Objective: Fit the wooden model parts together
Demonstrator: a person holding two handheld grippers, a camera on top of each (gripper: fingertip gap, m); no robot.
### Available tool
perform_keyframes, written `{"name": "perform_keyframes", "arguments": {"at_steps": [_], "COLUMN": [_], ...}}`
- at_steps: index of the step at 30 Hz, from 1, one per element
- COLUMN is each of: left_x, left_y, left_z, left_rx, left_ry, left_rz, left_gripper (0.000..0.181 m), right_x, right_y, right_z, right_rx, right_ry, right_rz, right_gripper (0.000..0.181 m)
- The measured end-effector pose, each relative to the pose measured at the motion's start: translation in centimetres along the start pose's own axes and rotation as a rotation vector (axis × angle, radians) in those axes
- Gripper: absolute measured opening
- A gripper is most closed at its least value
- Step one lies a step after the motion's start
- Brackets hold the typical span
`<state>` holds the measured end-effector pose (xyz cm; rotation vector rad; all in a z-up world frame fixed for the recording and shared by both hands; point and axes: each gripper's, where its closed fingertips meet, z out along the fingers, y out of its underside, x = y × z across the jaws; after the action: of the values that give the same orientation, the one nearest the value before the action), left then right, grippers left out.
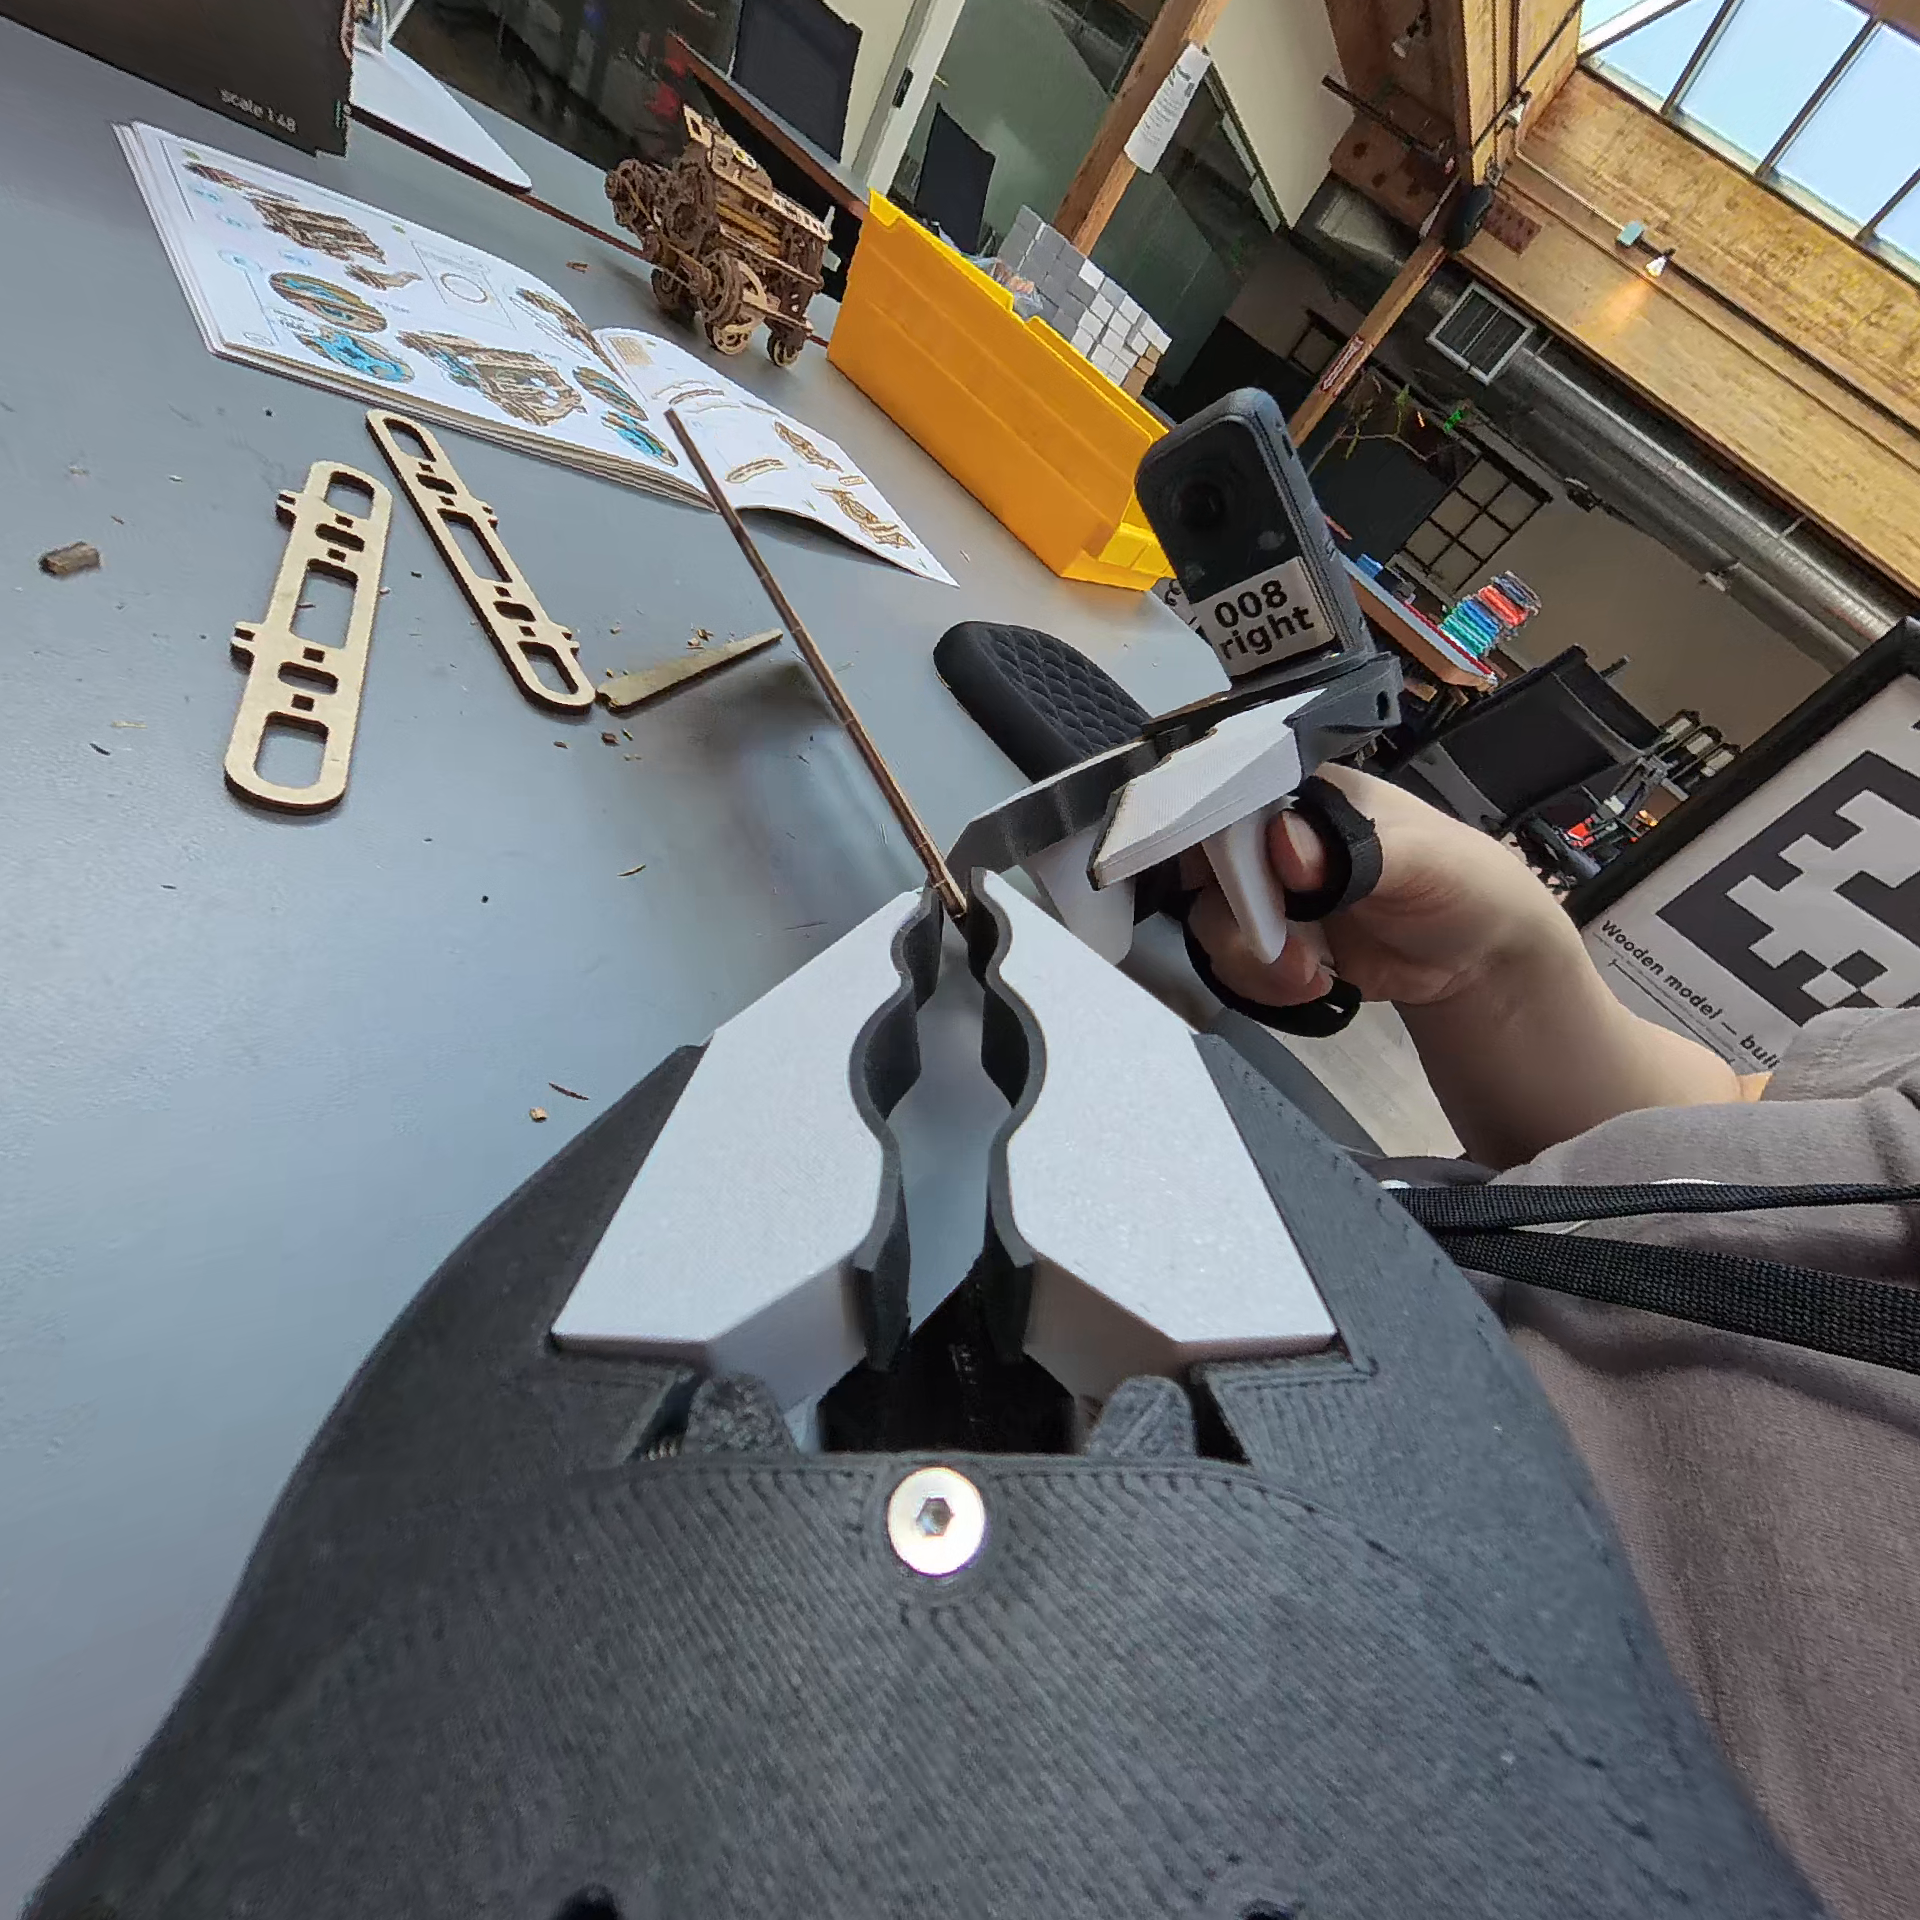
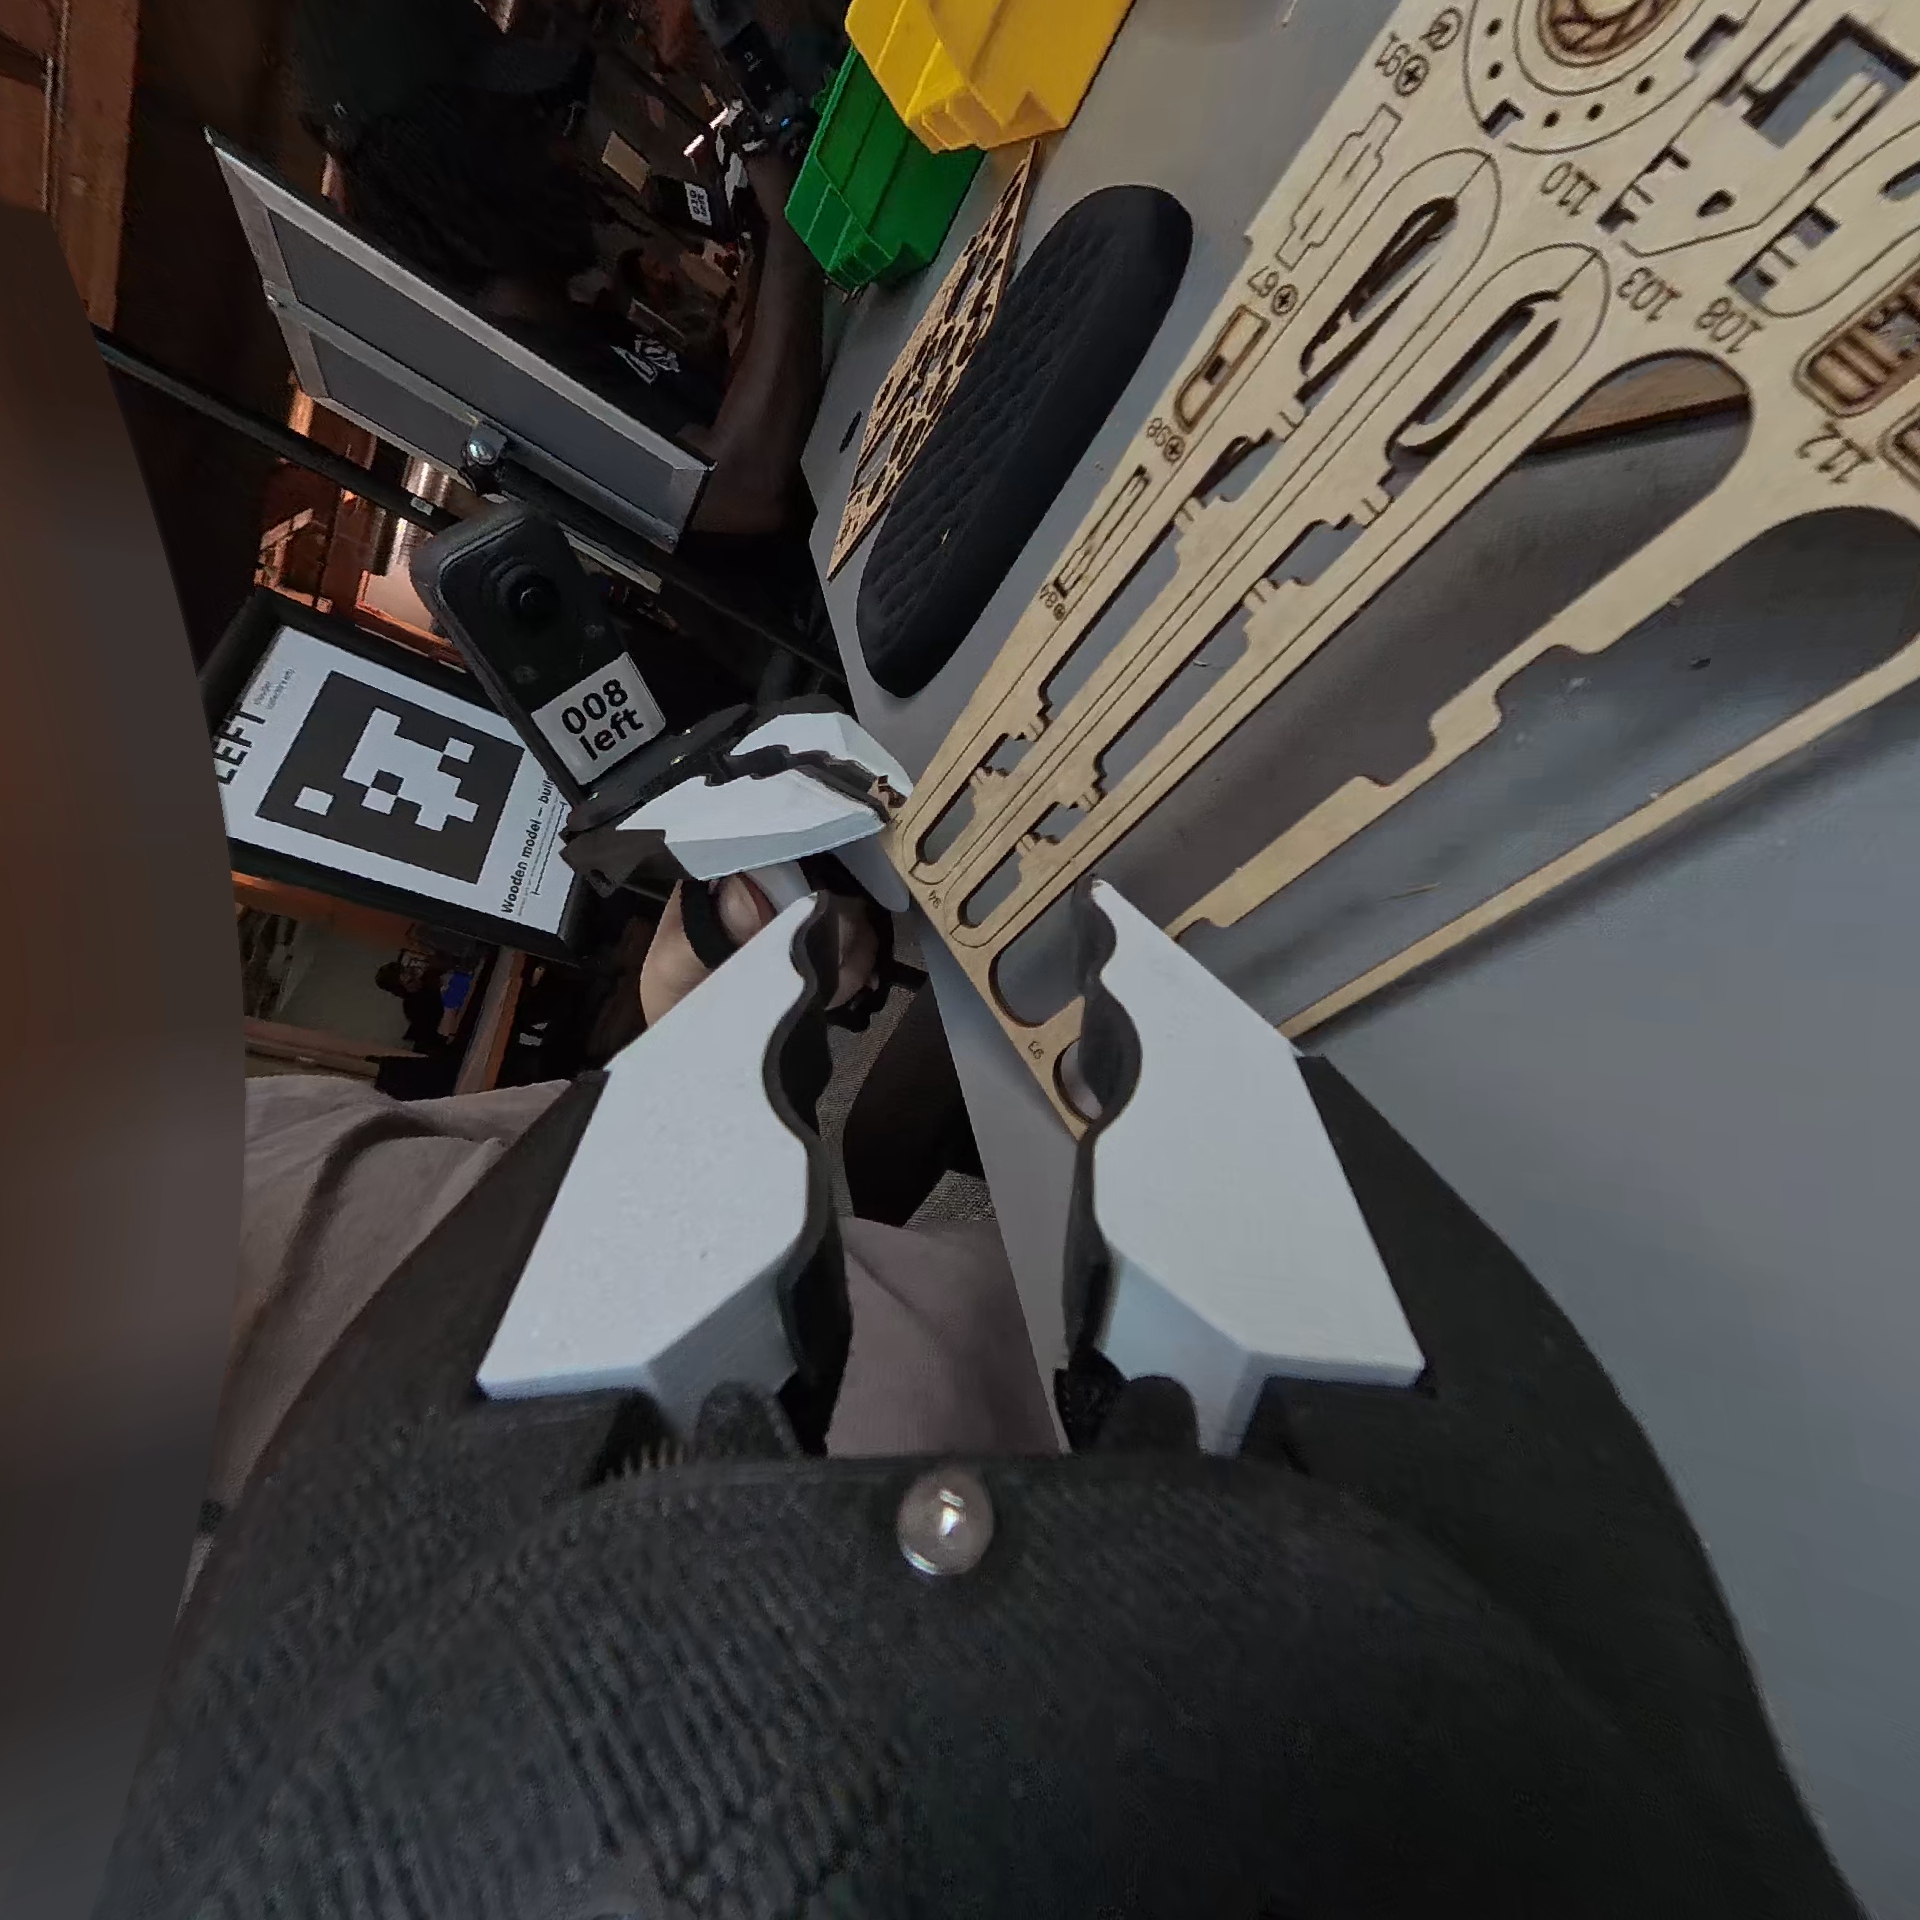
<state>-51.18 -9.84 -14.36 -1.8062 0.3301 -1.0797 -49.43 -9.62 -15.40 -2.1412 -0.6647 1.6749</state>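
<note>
1. Left tool (image 1: 951, 906) up close, tips clenched on the edge of the wooden parts sheet (image 1: 805, 649), which shows edge-on here as a thin brown line running toward eleven o'clock.
2. Right tool (image 2: 951, 904) is released, fingers spread wide, its right finger (image 2: 1195, 1091) just beside the sheet's (image 2: 1351, 540) near corner; contact I cannot tell.
3. In the right wrist view the left tool (image 2: 883, 805) bites the sheet's edge at ten o'clock.
4. On the grey worktop (image 1: 260, 1039), two loose slotted wooden strips (image 1: 301, 634) (image 1: 478, 551) lie at ten o'clock.
5. Beyond them, the open instruction booklet (image 1: 436, 312), a finished wooden model (image 1: 717, 239) and a yellow bin (image 1: 987, 384).
</note>
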Motion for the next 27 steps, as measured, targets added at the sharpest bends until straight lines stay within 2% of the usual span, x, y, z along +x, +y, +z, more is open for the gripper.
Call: {"name": "perform_keyframes", "arguments": {"at_steps": [3,6,10,12,17,19,22,27], "left_x": [-0.2,-0.2,0.2,0.5,0.6,0.5,0.3,0.0], "left_y": [0.0,-0.2,-0.2,-0.2,-0.3,-0.2,-0.1,-0.1], "left_z": [-0.2,-0.2,0.1,0.3,0.5,0.5,0.6,0.6], "left_rx": [0.008,0.024,0.03,0.035,0.046,0.047,0.04,0.033], "left_ry": [-0.006,0.003,-0.007,-0.013,-0.019,-0.011,-0.003,0.001], "left_rz": [-0.013,-0.042,-0.027,-0.014,-0.007,-0.023,-0.042,-0.06], "left_gripper": [0.002,0.002,0.002,0.002,0.001,0.001,0.001,0.002], "right_x": [0.1,0.0,0.1,-0.1,-0.4,0.0,1.0,0.9], "right_y": [-0.1,-0.5,-0.5,-0.7,0.4,0.9,1.0,0.9], "right_z": [0.2,0.0,-0.1,-0.3,0.0,0.0,0.1,0.3], "right_rx": [-0.006,-0.015,-0.083,-0.115,-0.227,-0.256,-0.236,-0.188], "right_ry": [-0.035,-0.092,-0.037,-0.017,0.035,0.036,0.056,0.05], "right_rz": [0.075,0.234,0.292,0.319,0.297,0.29,0.259,0.227], "right_gripper": [0.042,0.039,0.04,0.046,0.045,0.032,0.017,0.02]}}
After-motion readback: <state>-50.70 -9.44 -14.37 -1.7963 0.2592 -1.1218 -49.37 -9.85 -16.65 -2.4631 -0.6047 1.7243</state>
